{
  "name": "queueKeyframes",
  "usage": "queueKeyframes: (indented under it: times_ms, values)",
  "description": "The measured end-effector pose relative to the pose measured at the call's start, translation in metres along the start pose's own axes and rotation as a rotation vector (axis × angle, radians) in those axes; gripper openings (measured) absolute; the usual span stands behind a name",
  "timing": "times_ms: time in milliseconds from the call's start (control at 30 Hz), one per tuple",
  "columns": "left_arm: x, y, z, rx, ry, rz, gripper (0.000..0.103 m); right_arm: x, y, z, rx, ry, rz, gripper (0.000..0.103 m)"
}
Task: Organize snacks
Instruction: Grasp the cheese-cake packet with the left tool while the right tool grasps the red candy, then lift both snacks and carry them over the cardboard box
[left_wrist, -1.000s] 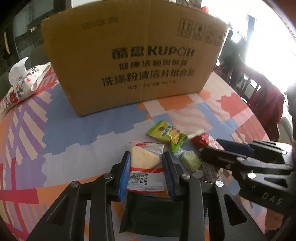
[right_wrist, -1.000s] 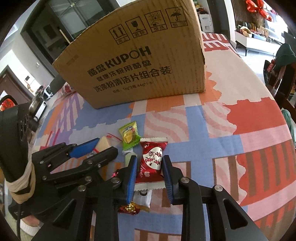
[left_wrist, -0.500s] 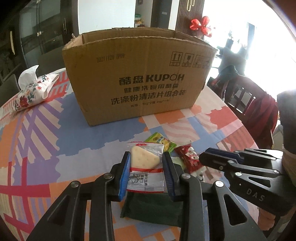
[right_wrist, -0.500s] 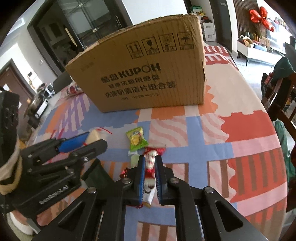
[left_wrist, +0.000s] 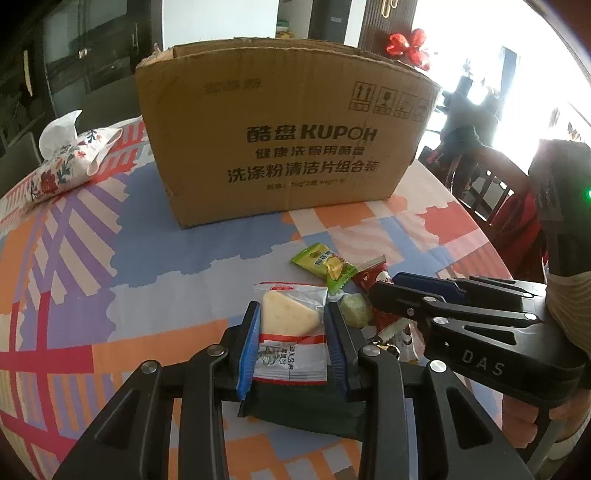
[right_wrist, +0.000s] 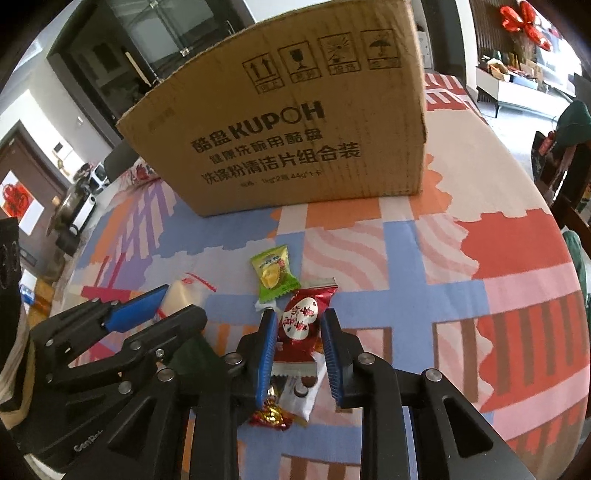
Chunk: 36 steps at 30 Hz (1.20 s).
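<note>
My left gripper (left_wrist: 291, 314) is shut on a clear packet with a pale wedge-shaped cake (left_wrist: 290, 326), held above the table. My right gripper (right_wrist: 299, 321) is shut on a red snack packet (right_wrist: 301, 321) with a white heart label; it also shows in the left wrist view (left_wrist: 382, 291), low over the pile. A green candy packet (right_wrist: 274, 271) lies just beyond it, also in the left wrist view (left_wrist: 325, 263). An open cardboard box (left_wrist: 284, 147) stands upright at the back of the table, and shows in the right wrist view (right_wrist: 291, 136).
A dark green packet (left_wrist: 303, 406) lies under my left gripper. A pale green sweet (left_wrist: 355, 312), a gold-red candy (right_wrist: 269, 413) and a white packet (right_wrist: 299, 398) lie in the pile. A floral tissue pouch (left_wrist: 70, 162) sits far left. Chairs (left_wrist: 491, 199) stand at the right table edge.
Both grippers have risen and pulled back from the box, each keeping its packet. The right jaws, narrow half a second ago, now stand wider around the red packet.
</note>
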<state>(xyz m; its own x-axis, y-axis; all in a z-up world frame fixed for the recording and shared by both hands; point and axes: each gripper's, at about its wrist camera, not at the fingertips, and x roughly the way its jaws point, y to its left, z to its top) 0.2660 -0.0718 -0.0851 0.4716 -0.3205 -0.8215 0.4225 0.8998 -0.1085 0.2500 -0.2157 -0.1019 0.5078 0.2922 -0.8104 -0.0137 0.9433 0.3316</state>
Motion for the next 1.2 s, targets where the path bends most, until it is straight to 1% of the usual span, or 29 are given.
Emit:
queueKeyframes:
  times_ms: [233, 333, 433, 500, 600, 667, 800, 900, 1133, 1200]
  values:
    - [0.001, 0.004, 0.001, -0.023, 0.004, -0.008, 0.034, 0.009, 0.002, 0.005, 0.000, 0.027, 0.001, 0.026]
    - [0.001, 0.005, 0.003, -0.037, 0.006, -0.012, 0.034, 0.013, 0.000, 0.006, 0.022, 0.046, 0.015, 0.026]
    - [-0.001, 0.008, 0.004, -0.050, 0.000, -0.012, 0.034, 0.013, 0.003, 0.006, 0.004, 0.039, 0.009, 0.025]
    - [-0.004, 0.009, 0.004, -0.055, -0.007, -0.009, 0.034, 0.011, 0.005, 0.006, -0.009, 0.029, -0.006, 0.022]
    - [-0.009, 0.009, 0.005, -0.055, -0.019, -0.005, 0.034, 0.004, 0.006, 0.006, -0.007, 0.006, -0.006, 0.021]
    - [-0.010, 0.008, 0.005, -0.053, -0.023, -0.003, 0.034, 0.004, 0.008, 0.007, -0.013, 0.024, 0.000, 0.021]
    - [-0.011, 0.008, 0.004, -0.059, -0.024, -0.005, 0.034, 0.009, 0.011, 0.007, -0.033, 0.046, -0.004, 0.021]
    - [-0.011, 0.009, 0.004, -0.059, -0.020, -0.001, 0.034, 0.016, 0.010, 0.007, -0.024, 0.084, 0.016, 0.026]
    - [-0.010, 0.012, 0.002, -0.065, -0.016, 0.003, 0.034, 0.022, 0.012, 0.010, -0.033, 0.083, -0.001, 0.025]
    - [-0.012, 0.012, 0.002, -0.064, -0.021, 0.004, 0.034, 0.018, 0.013, 0.009, -0.048, 0.064, -0.016, 0.025]
